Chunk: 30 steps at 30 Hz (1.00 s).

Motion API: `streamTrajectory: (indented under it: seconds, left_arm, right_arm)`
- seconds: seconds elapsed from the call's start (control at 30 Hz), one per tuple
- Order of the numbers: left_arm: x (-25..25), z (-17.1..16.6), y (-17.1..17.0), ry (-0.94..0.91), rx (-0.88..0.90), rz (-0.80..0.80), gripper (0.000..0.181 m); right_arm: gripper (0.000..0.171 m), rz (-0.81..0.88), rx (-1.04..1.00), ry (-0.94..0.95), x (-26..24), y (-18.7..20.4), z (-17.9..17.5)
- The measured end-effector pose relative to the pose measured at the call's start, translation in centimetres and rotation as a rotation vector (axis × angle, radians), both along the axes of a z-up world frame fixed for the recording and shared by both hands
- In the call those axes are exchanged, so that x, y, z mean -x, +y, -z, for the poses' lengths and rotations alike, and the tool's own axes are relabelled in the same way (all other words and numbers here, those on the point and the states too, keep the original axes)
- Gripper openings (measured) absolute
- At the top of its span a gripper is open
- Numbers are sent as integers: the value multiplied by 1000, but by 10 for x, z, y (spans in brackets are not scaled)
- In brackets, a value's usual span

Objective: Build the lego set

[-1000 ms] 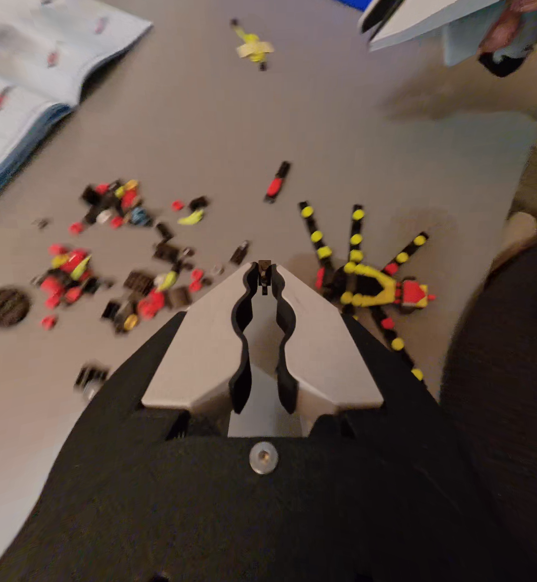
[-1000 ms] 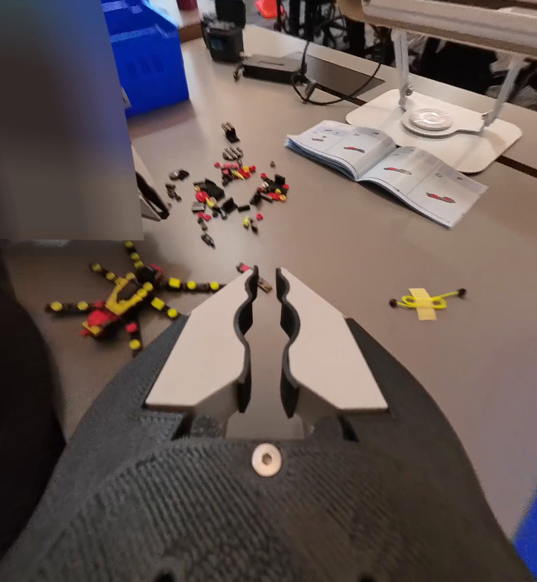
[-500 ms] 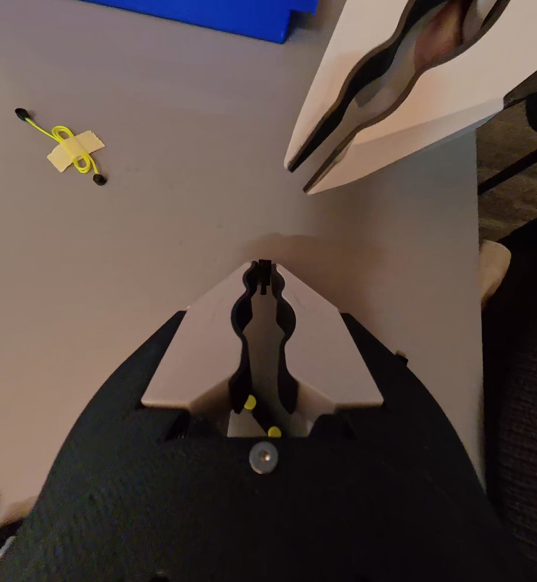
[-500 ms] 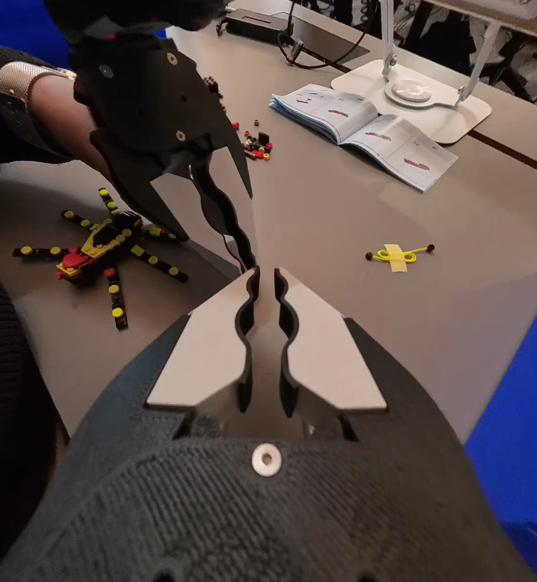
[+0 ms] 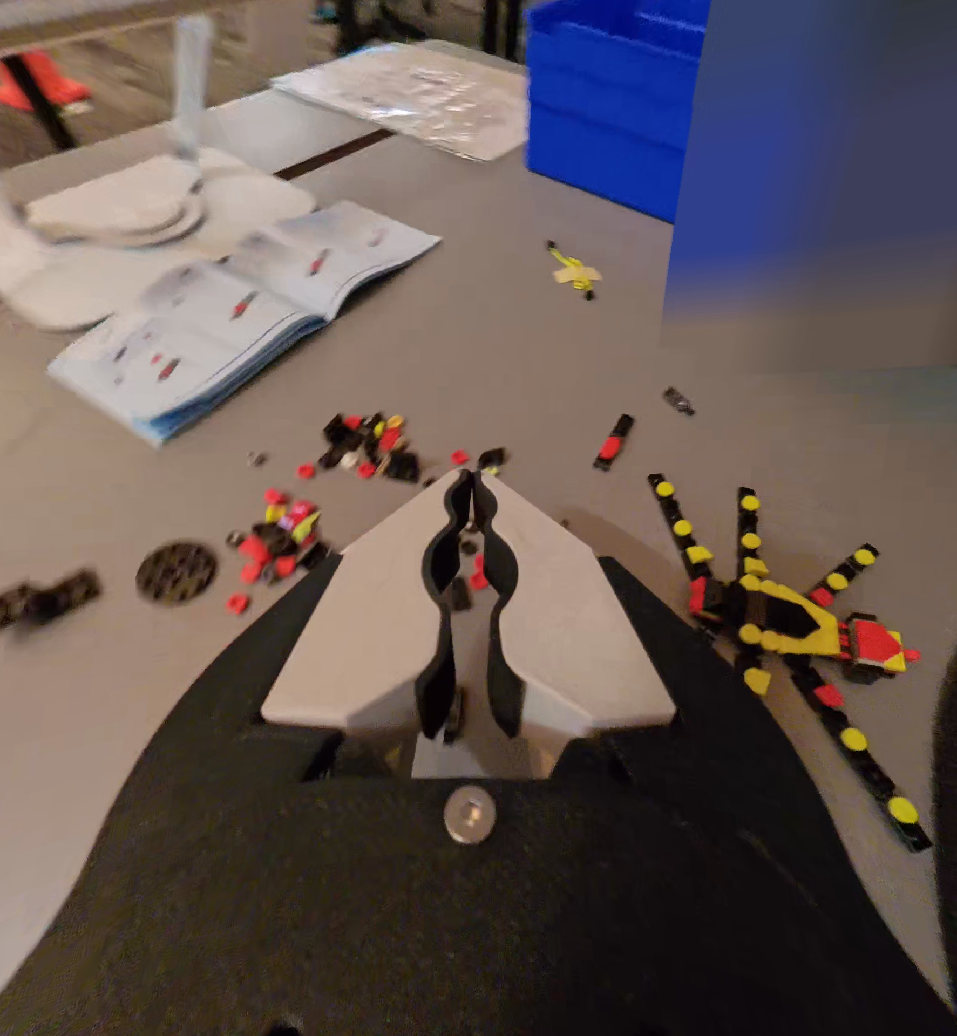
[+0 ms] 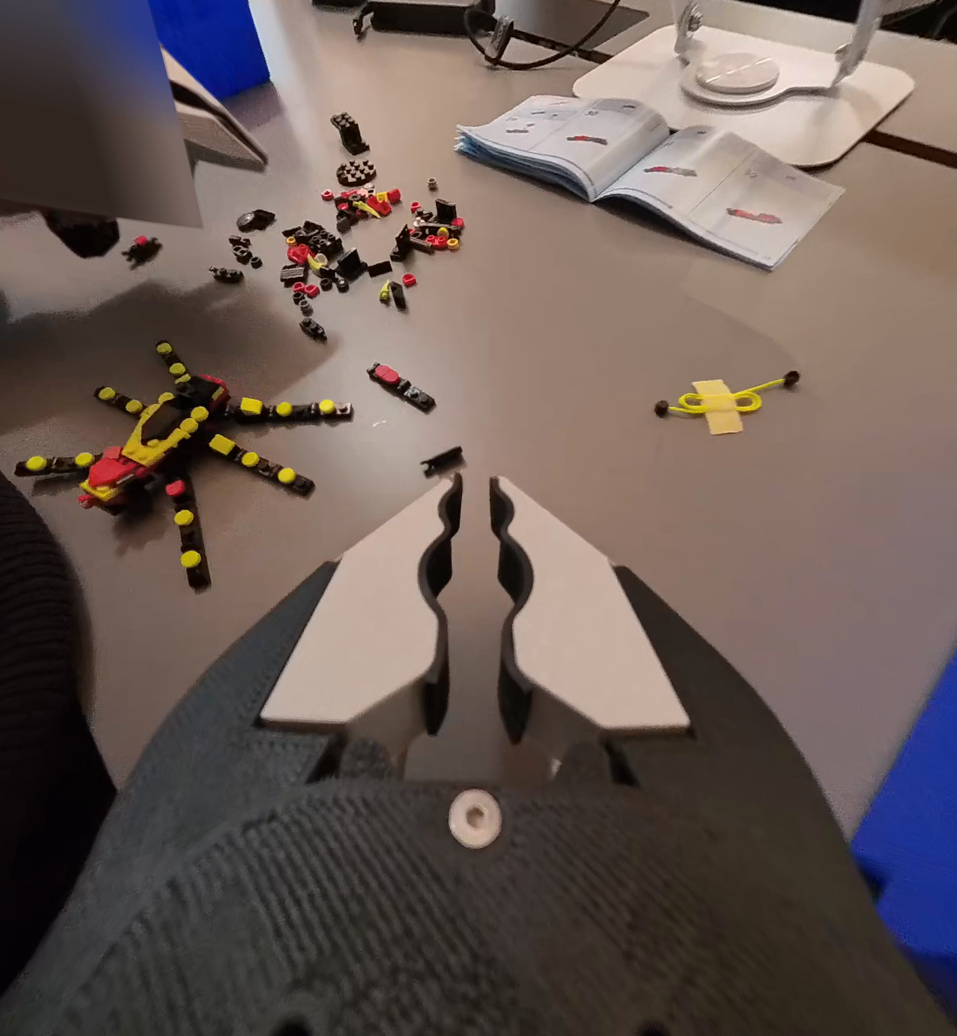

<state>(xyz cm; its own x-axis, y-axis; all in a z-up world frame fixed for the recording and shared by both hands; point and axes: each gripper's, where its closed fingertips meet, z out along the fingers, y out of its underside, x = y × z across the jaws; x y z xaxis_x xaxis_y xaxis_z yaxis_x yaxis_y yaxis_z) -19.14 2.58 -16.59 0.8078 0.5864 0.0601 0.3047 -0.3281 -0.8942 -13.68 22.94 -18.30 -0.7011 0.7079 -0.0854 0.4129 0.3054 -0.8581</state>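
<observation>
The left hand-held gripper (image 5: 472,481) is closed on nothing; the right hand-held gripper (image 6: 476,480) is a little open above the table (image 6: 633,532)

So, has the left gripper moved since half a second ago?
Yes. The left gripper swung leftward, over the loose pieces: the yellow string, then upper left in its view, now lies ahead to its right.

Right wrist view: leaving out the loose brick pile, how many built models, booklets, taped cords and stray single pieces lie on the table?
Spider model: 1
Open instruction booklet: 1
Yellow cord under tape: 1
Stray pieces: 2, the black strip with a red tile and the small black piece
Total: 5
</observation>
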Motion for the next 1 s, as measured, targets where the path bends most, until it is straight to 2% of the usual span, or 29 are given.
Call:
streamTrajectory:
  seconds: [0.07, 0.17, 0.27, 0.5, 0.6, 0.7, 0.77, 0.87, 0.93, 1.0]
  left_arm:
    - [0, 0, -14, -31, -42, -46, 0]
    - [0, -6, -14, -44, -109, -26, 0]
    - [-4, 4, -11, -80, -111, 1, 0]
    - [-22, 6, 7, -124, -136, 80, 0]
    - [-27, 8, 14, -117, -115, 104, 0]
    - [-29, 10, 16, -86, -77, 112, 0]
    - [-28, 12, 15, -68, -58, 106, 0]
    - [-27, 12, 14, -64, -53, 100, 0]
    - [-26, 12, 14, -63, -50, 98, 0]
    - [-26, 13, 14, -59, -43, 96, 0]
  right_arm:
    - [8, -21, -25, -12, 2, -8, 7]
    - [10, -80, -109, -20, 3, -21, 21]
    - [12, -139, -203, -27, 2, -33, 35]
    - [25, -109, -64, -209, 14, -51, 45]
    - [3, -107, -99, -219, 18, -54, 49]
    - [1, -103, -125, -144, 21, -57, 37]
    - [1, -83, -221, -46, 26, -50, 31]
    - [1, -57, -547, 117, 33, -29, 35]
    - [1, -85, -682, 136, 29, -27, 45]
    - [3, -119, -707, 126, 21, -33, 50]
